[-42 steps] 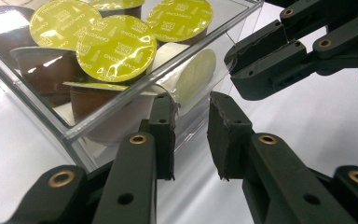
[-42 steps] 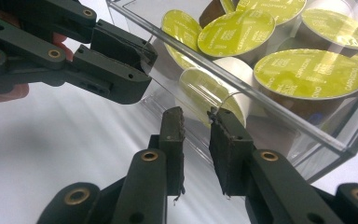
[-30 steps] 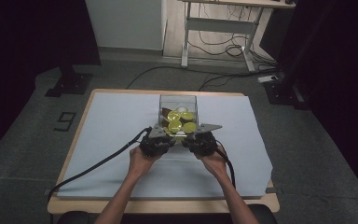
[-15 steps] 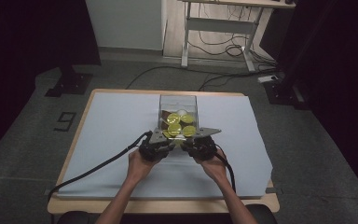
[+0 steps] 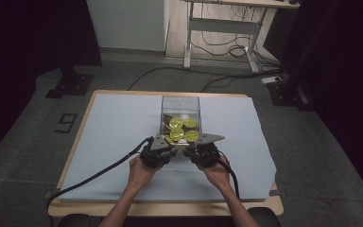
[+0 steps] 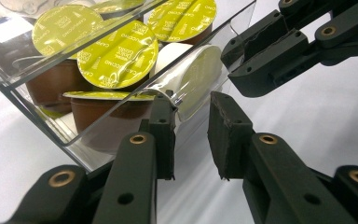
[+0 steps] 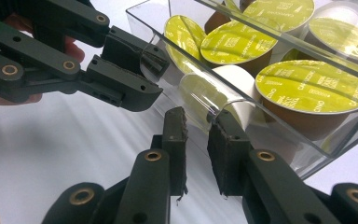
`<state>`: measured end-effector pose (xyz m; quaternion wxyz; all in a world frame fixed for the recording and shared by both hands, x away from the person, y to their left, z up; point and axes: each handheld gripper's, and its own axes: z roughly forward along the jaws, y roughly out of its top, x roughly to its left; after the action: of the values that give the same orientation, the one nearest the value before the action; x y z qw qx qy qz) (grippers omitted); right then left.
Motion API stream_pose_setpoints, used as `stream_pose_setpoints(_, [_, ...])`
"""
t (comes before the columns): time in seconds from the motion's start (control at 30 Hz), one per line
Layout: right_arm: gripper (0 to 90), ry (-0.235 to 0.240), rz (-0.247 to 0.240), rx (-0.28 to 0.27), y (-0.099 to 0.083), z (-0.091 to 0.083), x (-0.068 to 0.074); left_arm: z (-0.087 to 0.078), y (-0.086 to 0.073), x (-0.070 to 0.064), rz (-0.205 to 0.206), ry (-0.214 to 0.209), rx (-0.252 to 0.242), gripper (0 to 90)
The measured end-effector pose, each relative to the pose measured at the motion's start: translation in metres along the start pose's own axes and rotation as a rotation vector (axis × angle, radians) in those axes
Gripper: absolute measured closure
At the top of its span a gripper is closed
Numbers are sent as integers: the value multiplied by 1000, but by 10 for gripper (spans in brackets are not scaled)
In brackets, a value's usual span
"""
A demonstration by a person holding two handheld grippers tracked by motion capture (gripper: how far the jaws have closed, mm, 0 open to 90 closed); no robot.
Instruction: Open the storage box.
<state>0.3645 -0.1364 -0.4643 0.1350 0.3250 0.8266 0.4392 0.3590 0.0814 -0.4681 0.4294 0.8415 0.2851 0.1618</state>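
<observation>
A: From the high view, what do you see, from left to right?

B: The left gripper [image 5: 163, 147] and the right gripper [image 5: 199, 147] are side by side at the near wall of the clear plastic box [image 5: 181, 101], which stands in the middle of the table [image 5: 75, 124] on a pale sheet. How the jaws stand is too small to tell there.

A: And the gripper views?

B: In the left gripper view the jaws are apart, with the box corner edge [image 6: 170, 95] at the left jaw; I cannot tell if it touches. In the right gripper view the jaws are also parted, at the box rim [image 7: 223, 103], gripping nothing.

A: What is inside?

B: Coffee capsules [image 6: 119, 56] with yellow-green lids and brown cups, and one white capsule [image 7: 233, 88] on its side. The lid print is hard to read, and the far capsules are cut off.
</observation>
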Motion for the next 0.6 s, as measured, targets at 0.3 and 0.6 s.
stream_pose_setpoints(0.3, [769, -11, -3, 14, -3, -4, 6, -4, -2, -9, 11, 11, 6, 717])
stream_pose_setpoints(0.6, [785, 2, -4, 18, -5, -7, 12, -10, -10, -8, -32, -16, -30, 731])
